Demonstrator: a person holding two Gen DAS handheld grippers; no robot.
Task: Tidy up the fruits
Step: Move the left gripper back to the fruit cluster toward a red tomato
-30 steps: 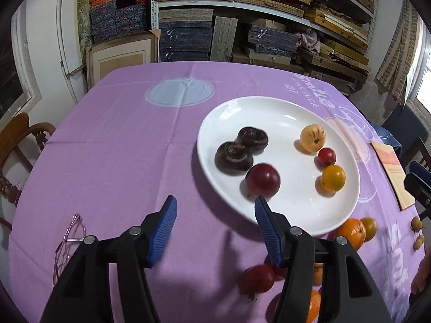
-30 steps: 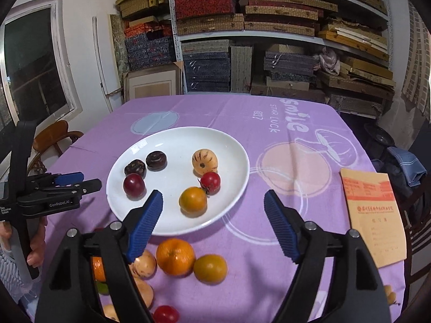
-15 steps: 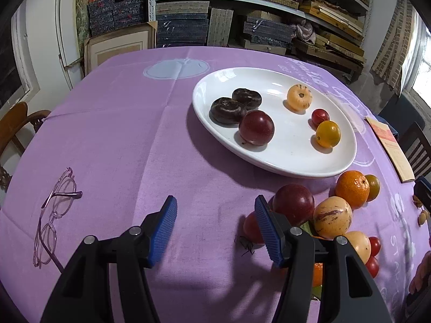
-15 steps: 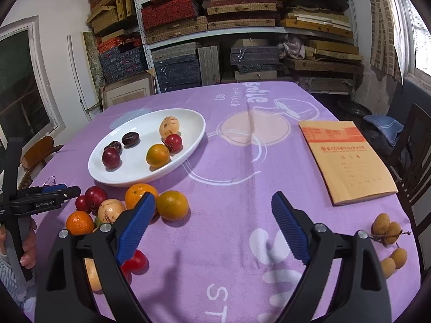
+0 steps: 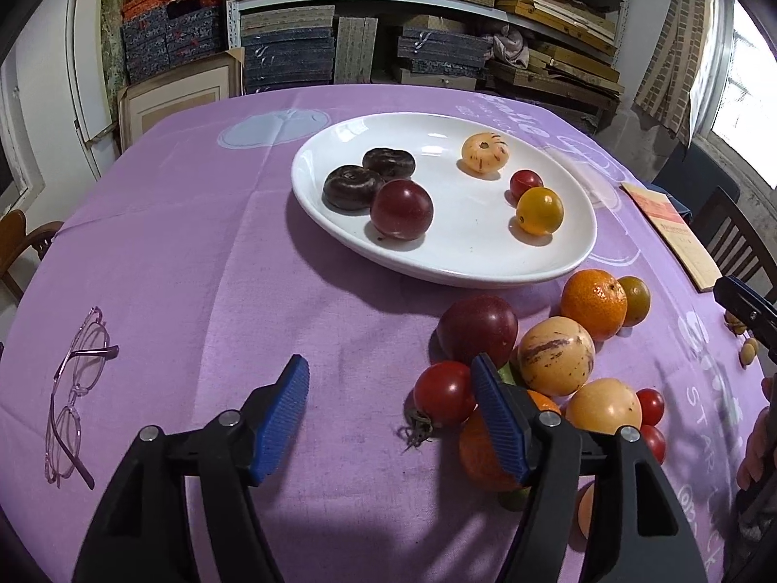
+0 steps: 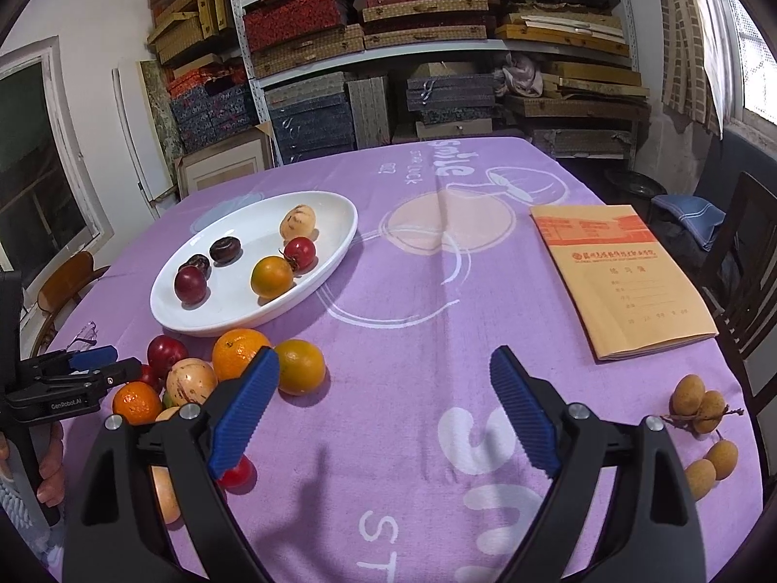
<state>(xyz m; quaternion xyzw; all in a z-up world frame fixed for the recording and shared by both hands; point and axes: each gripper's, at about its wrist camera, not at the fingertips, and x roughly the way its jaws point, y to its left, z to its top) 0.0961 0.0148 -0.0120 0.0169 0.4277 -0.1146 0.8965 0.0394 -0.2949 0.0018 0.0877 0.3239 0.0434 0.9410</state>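
Note:
A white plate [image 5: 485, 267] [image 6: 243, 311] on the purple cloth holds several fruits, among them a dark red plum [image 5: 401, 209] and an orange-yellow fruit [image 5: 539, 210]. A loose pile of fruit lies in front of it: a red tomato [image 5: 444, 392], a dark plum [image 5: 478, 329], a striped melon [image 5: 556, 356] and an orange [image 5: 593, 304] [image 6: 241, 353]. My left gripper [image 5: 391, 396] is open and empty, its right finger beside the tomato. My right gripper [image 6: 383, 396] is open and empty over bare cloth, right of the pile.
Eyeglasses [image 5: 73, 388] lie at the left. A tan notebook [image 6: 621, 277] lies at the right, with a cluster of small brown fruits [image 6: 699, 403] in front of it. Chairs stand at the table's sides, and shelves of boxes behind.
My left gripper has pulled back from over the plate toward the loose pile. My right gripper has swung right, away from the plate. Both stayed open.

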